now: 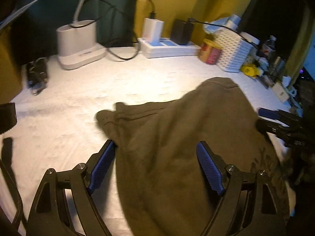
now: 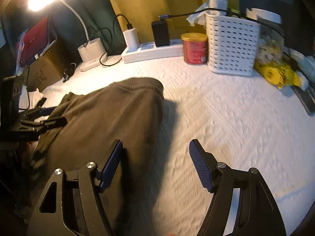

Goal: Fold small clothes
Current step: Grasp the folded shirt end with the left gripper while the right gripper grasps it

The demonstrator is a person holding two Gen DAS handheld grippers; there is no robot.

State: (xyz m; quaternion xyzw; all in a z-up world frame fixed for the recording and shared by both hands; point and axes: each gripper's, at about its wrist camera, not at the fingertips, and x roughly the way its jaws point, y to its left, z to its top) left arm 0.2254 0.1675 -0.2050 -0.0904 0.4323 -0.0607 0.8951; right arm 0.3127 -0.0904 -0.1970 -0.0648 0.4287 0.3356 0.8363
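The olive-brown garment lies bunched on the white textured tabletop, with both your claws spread wide and empty. Your left gripper straddles its near edge; your right gripper sits at its right edge. Pinch only one layer and it'll likely drag crooked. Open room lies right; clutter, including the white basket, lines the back.

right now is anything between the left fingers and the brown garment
Nothing visible. The left gripper is open with the brown garment lying directly between and under its fingers on the white table cover. The lamp base and power strip sit far back.
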